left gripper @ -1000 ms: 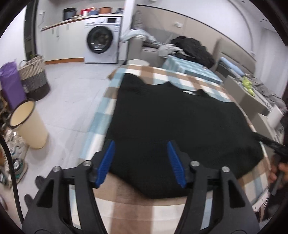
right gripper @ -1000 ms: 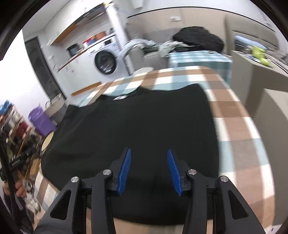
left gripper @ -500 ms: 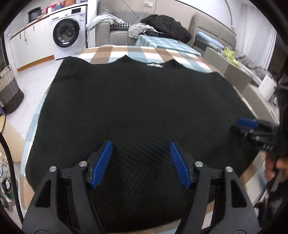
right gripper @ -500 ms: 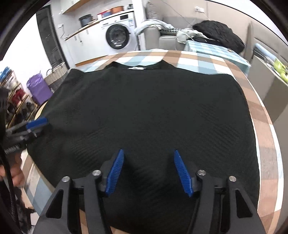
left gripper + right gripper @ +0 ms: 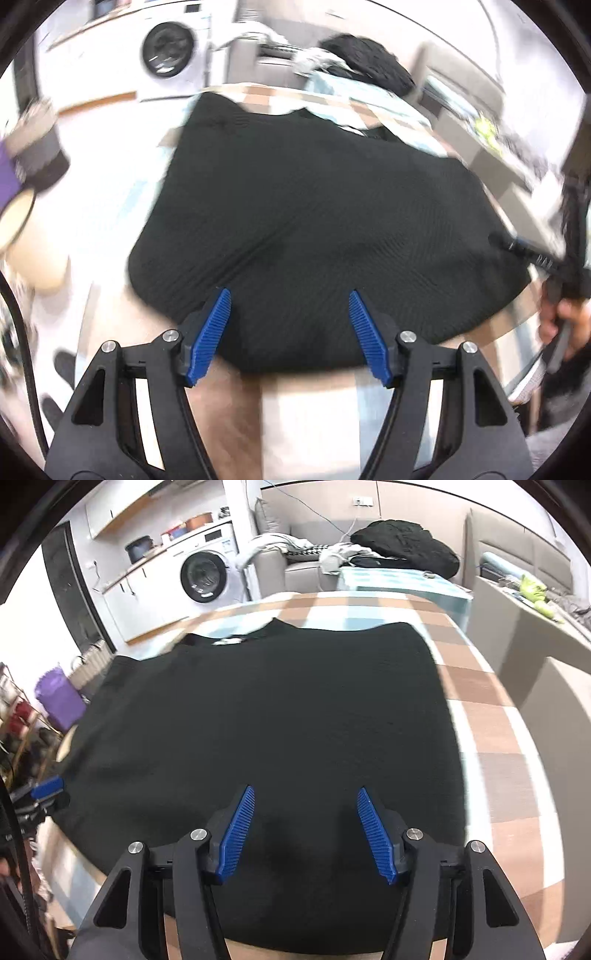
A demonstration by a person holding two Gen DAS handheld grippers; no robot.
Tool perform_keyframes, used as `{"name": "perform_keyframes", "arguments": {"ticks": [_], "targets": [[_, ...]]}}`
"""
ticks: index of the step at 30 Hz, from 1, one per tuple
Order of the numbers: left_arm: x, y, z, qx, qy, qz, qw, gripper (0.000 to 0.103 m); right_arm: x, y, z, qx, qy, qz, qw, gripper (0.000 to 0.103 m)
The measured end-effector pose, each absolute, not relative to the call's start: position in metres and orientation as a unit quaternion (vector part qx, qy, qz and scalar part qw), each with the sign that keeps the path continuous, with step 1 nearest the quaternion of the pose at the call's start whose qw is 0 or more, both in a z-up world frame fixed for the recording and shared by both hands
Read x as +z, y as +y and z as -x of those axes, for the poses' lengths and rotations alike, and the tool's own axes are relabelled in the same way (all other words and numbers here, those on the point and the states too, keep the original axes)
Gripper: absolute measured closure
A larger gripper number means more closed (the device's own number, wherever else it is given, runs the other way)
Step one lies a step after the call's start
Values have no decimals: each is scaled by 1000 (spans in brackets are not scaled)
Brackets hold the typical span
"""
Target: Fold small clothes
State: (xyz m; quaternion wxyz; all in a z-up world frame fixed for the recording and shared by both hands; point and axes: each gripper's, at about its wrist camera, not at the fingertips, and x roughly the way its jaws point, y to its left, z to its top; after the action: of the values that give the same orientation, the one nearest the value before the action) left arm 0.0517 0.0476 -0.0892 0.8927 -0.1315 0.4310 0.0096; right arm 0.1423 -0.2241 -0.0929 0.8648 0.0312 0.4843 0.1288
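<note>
A black garment (image 5: 266, 716) lies spread flat on the checked surface (image 5: 495, 738), its collar on the far side from both grippers. The left gripper (image 5: 290, 332) stands wide, holding nothing, its blue pads straddling the near hem, with bare surface showing just below the pads. The right gripper (image 5: 306, 834) is also wide and empty, poised above the near part of the cloth, the hem running beneath its body. Right of the right gripper a broad strip of checked surface stays uncovered up to the rim. Left of the left gripper the surface edge falls away to the floor close to the cloth's side. The left-wrist view is blurred.
</note>
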Motion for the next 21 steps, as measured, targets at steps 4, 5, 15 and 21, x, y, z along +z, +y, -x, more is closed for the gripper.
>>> {"name": "perform_keyframes", "arguments": {"ticks": [4, 5, 15, 21], "targets": [[-94, 82, -21, 27, 418, 230, 878, 39, -95, -208, -144, 162, 485, -35, 859, 42], [-97, 86, -19, 32, 417, 243, 875, 39, -96, -204, -145, 167, 486, -35, 857, 42], [-118, 83, -56, 113, 399, 239, 878, 39, -90, -195, -146, 174, 472, -26, 864, 41], [-120, 64, -94, 126, 395, 219, 883, 81, -89, -198, -140, 154, 470, -20, 869, 40]]}}
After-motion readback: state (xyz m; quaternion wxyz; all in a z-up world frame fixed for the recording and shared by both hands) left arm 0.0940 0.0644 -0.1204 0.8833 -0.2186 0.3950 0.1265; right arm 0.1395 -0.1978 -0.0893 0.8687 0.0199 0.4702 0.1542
